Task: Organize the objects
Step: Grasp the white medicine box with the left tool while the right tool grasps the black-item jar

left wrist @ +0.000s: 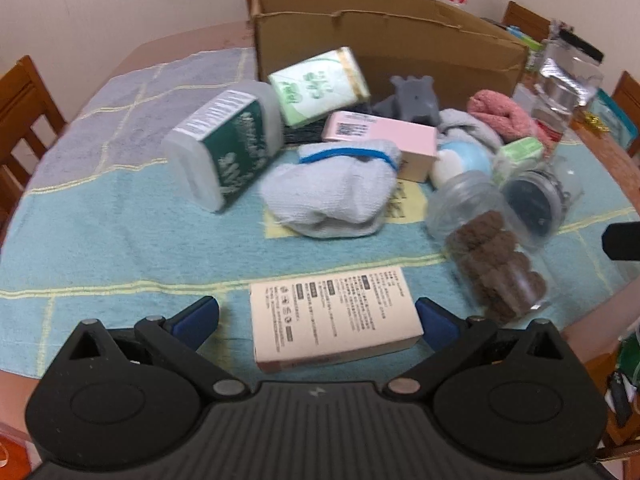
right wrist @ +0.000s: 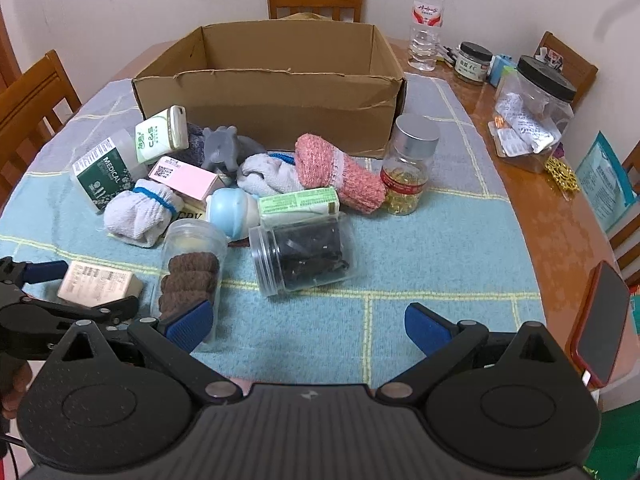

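Note:
An open cardboard box [right wrist: 280,92] stands at the back of the cloth-covered table; it also shows in the left wrist view [left wrist: 400,40]. In front of it lies a heap of objects. My left gripper [left wrist: 318,320] is open, its blue pads on either side of a beige printed box [left wrist: 332,316] lying flat on the cloth, and I cannot tell if they touch it. In the right wrist view that box [right wrist: 100,284] lies at the left with the left gripper [right wrist: 72,288] around it. My right gripper [right wrist: 308,326] is open and empty above bare cloth, beside a clear jar of brown cookies [right wrist: 192,276].
The heap holds a green medical box [right wrist: 106,176], a tissue pack [right wrist: 162,134], a pink box [right wrist: 184,178], white socks [right wrist: 140,216], a grey toy elephant [right wrist: 228,148], a pink sock [right wrist: 340,176], a capsule jar [right wrist: 408,168] and a lying dark jar [right wrist: 304,256]. A phone [right wrist: 600,332] lies at the right edge.

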A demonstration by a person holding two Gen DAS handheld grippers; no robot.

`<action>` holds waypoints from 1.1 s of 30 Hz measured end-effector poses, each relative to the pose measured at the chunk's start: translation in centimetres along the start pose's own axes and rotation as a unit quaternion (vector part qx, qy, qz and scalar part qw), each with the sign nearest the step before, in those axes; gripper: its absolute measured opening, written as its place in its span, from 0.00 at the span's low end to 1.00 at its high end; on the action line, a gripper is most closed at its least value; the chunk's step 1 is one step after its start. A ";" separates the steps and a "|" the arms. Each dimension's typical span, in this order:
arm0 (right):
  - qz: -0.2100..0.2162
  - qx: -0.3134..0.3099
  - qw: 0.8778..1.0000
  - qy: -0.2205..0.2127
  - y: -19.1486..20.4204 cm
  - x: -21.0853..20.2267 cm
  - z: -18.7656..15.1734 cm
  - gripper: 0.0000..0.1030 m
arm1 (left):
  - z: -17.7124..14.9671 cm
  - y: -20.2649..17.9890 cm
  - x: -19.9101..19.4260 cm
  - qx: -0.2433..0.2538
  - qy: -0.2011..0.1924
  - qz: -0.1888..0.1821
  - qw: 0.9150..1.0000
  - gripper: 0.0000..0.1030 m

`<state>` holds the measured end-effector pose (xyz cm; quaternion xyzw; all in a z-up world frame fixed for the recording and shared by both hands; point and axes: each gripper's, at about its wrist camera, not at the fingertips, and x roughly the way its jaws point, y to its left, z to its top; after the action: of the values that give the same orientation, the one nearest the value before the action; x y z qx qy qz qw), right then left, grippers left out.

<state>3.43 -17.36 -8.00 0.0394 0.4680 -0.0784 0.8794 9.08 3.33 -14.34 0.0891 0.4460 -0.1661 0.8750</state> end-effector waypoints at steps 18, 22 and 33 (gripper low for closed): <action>0.080 -0.092 0.992 0.008 -1.9 5.8 2.0 1.00 | 0.3 -0.5 -0.1 -0.054 -0.015 0.053 0.997 0.85; 0.084 -0.101 0.991 0.011 -1.7 6.9 2.5 1.00 | 0.2 -0.7 0.1 -0.059 -0.007 0.055 0.997 0.81; 0.085 -0.126 0.988 0.006 -0.6 7.9 3.5 0.88 | 0.6 -0.7 0.5 -0.065 -0.015 0.051 0.996 0.80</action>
<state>10.54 -19.26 -12.60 -0.0319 0.4741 0.0568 0.8781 9.50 2.37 -14.40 0.0520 0.4376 -0.0936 0.8928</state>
